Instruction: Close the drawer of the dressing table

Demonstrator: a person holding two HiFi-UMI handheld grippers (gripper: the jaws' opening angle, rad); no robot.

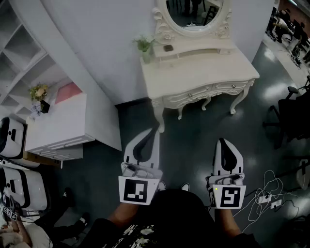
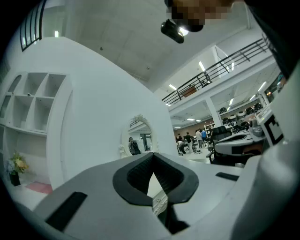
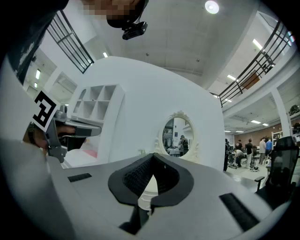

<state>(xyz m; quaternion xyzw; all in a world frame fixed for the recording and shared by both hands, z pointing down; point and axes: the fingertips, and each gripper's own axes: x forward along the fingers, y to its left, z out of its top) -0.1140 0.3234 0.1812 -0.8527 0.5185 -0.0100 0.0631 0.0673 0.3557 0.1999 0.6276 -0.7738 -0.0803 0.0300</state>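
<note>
Dressing table (image 1: pixel 193 72): cream, carved legs, stands well ahead of both tools across a stretch of dark floor (image 1: pixel 193 145). No contact with it.

Oval mirror (image 1: pixel 193 12) sits on the table's far side. It shows above the jaws in the right gripper view (image 3: pixel 177 136).

White cabinet (image 1: pixel 58 126): off to the left of the left tool, not involved.

Left gripper (image 1: pixel 147 140): held level, nose toward the table's left front leg. Jaws are together, with nothing between them (image 2: pixel 152 159).

Right gripper (image 1: pixel 224 145): beside the left one, level, aimed at the table's right half. Jaws also meet at the tips and hold nothing (image 3: pixel 152 157).

Drawer fronts (image 1: pixel 193 96): along the table's front edge, facing the tools. One with a small knob shows through the gap under the left jaws (image 2: pixel 158 202). From here I cannot tell which drawer stands out, or how far.

Potted plant (image 1: pixel 144 46): rear left corner of the tabletop, ahead of the left tool.

Step, as judged: approach, and the push is not yet begun. Next move calls for walking in, lowering one closed nose to the open drawer's front, and pressing squarely so it slides straight.
</note>
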